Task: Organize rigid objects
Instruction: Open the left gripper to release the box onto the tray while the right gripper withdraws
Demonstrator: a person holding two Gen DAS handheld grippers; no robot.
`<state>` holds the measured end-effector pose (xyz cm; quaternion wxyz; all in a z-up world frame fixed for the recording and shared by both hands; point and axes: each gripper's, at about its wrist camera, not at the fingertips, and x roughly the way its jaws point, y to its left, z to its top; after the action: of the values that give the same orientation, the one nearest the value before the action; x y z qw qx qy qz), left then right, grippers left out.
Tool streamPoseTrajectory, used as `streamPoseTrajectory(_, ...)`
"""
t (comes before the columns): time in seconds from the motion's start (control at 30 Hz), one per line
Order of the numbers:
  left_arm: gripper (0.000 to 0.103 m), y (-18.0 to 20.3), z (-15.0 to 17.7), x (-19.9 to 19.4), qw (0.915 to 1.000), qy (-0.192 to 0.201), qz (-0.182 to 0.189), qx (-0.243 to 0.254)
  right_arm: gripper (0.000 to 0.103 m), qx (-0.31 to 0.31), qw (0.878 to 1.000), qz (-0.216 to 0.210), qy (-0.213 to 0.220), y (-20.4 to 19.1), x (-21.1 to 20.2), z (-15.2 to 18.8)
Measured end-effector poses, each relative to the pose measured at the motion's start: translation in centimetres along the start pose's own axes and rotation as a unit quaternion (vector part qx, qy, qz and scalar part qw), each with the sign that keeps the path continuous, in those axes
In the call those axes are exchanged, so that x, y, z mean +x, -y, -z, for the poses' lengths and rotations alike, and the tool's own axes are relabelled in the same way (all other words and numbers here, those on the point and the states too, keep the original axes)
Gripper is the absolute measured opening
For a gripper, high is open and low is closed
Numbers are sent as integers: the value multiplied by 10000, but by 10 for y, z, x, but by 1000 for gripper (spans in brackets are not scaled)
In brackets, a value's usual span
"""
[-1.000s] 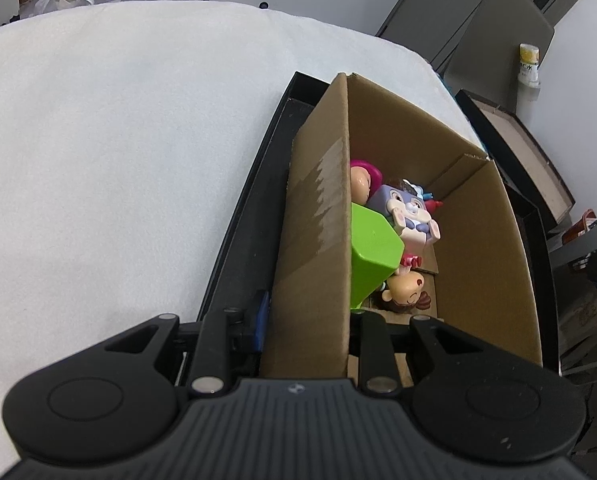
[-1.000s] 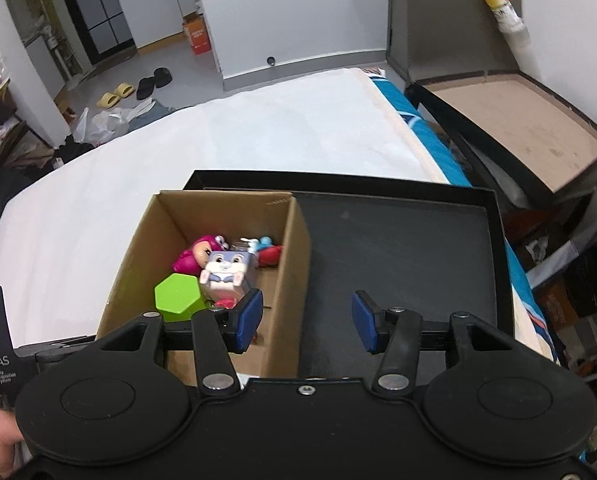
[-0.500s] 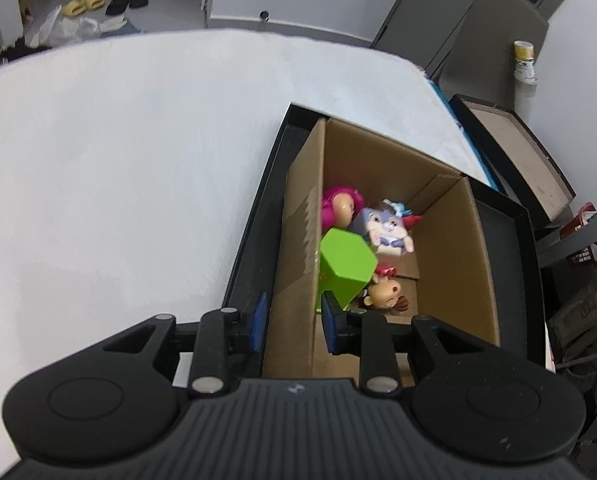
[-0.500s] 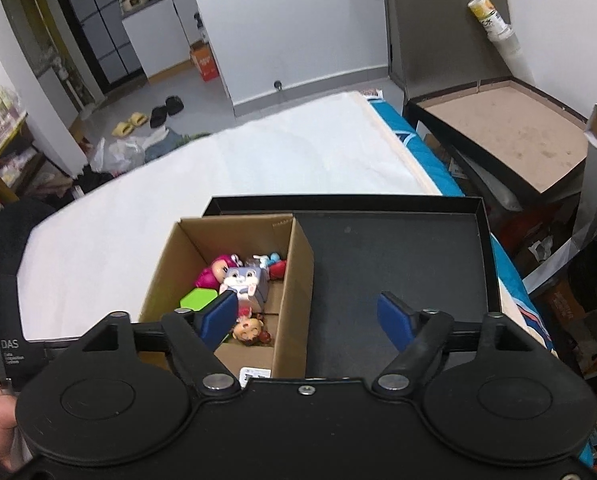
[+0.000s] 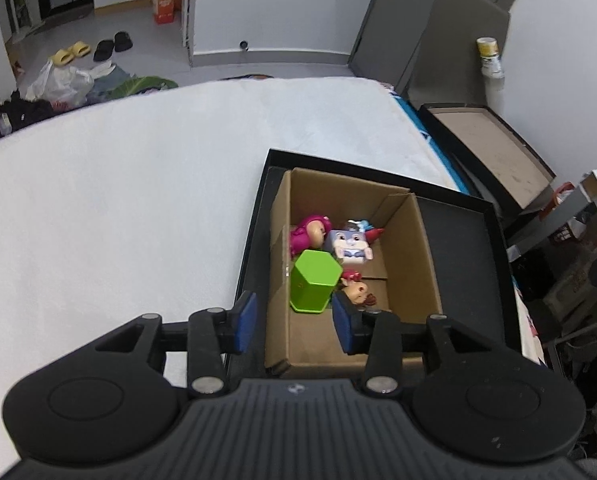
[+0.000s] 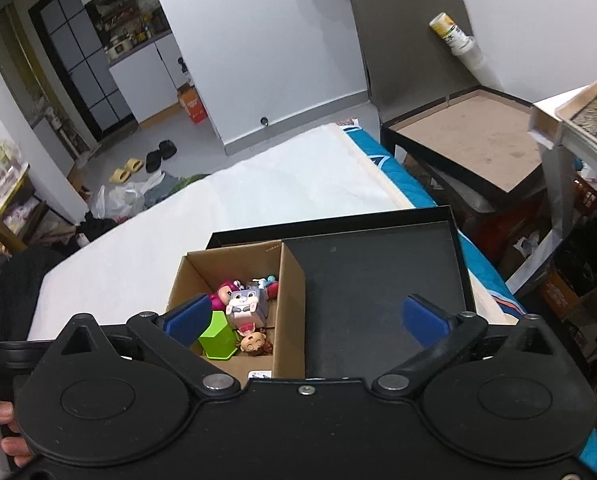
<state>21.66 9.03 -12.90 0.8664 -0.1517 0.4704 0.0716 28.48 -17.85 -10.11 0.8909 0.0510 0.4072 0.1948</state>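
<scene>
A cardboard box (image 5: 426, 264) (image 6: 288, 312) stands at the left end of a black tray (image 5: 462, 248) (image 6: 378, 280) on a white bed. In the box lie a green hexagonal block (image 5: 313, 281) (image 6: 217, 339), a pink figure (image 5: 308, 233) (image 6: 224, 292), a grey rabbit cube (image 5: 349, 245) (image 6: 246, 304), a small brown-haired head figure (image 5: 356, 290) (image 6: 254, 343) and a small red and blue toy (image 5: 372, 230). My left gripper (image 5: 294, 322) is open and empty, raised above the box's near left wall. My right gripper (image 6: 304, 314) is wide open and empty, high above the box and tray.
The white bed (image 5: 118, 200) stretches left and far. A second dark tray with a brown floor (image 5: 494, 152) (image 6: 470, 136) stands off the bed's right side. A can (image 5: 488, 56) (image 6: 452, 34) stands beyond it. Clutter and shoes lie on the floor (image 5: 78, 64).
Both grippers have risen and pulled back from the box. The left gripper let go of the box's left wall and opened. The right gripper opened wider.
</scene>
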Motion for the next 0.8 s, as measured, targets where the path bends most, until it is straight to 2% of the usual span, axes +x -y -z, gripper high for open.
streamPoseTrajectory(0.17, 66, 12, 1, -28, 9998, 128, 127, 122, 103, 17, 9999, 110, 99, -1, -16, 4)
streamPoseTrajectory(0.3, 69, 19, 3, -45, 9996, 185, -28, 210, 103, 59, 9998, 146, 148, -1, -30, 6)
streamPoseTrajectory(0.43, 70, 20, 4, -62, 9997, 167, 96, 121, 103, 35, 9998, 84, 190, -3, -43, 6)
streamPoseTrajectory(0.53, 86, 23, 6, -77, 9994, 298, 55, 183, 103, 38, 9996, 123, 240, -4, -53, 7)
streamPoseTrajectory(0.8, 91, 31, 14, -112, 9981, 512, 176, 290, 103, 8, 9992, 203, 330, -12, -79, 11)
